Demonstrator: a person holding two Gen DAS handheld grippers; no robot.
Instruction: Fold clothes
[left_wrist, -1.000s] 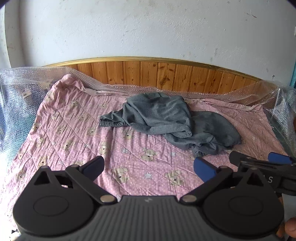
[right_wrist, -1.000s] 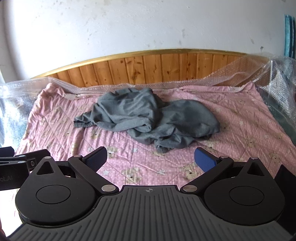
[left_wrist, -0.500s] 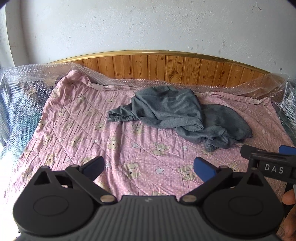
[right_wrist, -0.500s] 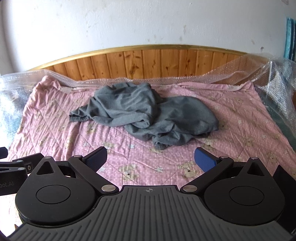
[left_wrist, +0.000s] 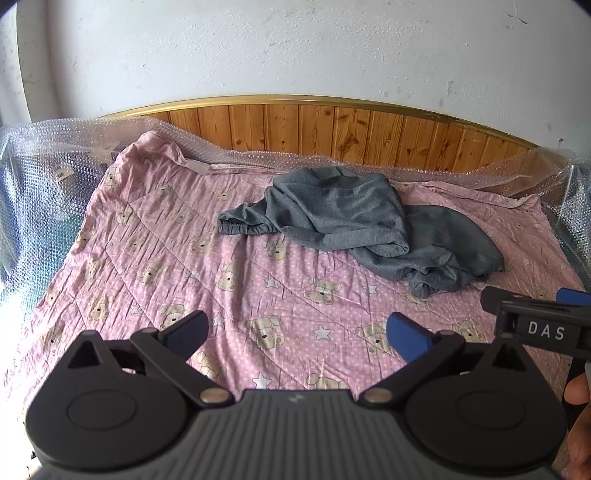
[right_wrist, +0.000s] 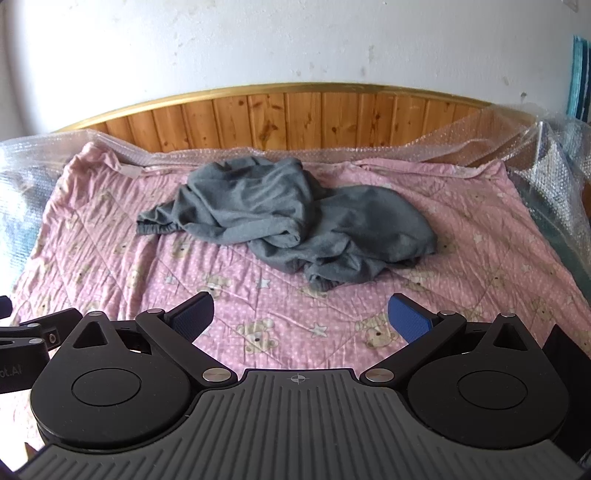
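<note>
A crumpled grey garment (left_wrist: 354, 225) lies in a heap on the pink bear-print bedspread (left_wrist: 177, 266), toward the far side of the bed; an elastic cuff sticks out at its left end. It also shows in the right wrist view (right_wrist: 280, 221). My left gripper (left_wrist: 297, 334) is open and empty, held above the near part of the bed, well short of the garment. My right gripper (right_wrist: 301, 319) is open and empty, also short of the garment. The right gripper's tips (left_wrist: 532, 306) show at the right edge of the left wrist view.
A wooden headboard (left_wrist: 332, 129) stands behind the bed against a white wall. Bubble wrap (left_wrist: 40, 177) lines the bed's left, right and far edges. The bedspread (right_wrist: 461, 236) is wrinkled around the garment.
Both grippers have tilted and shifted slightly, so the garment and bed sit a bit differently in view. The garment has not moved. Both grippers stay open.
</note>
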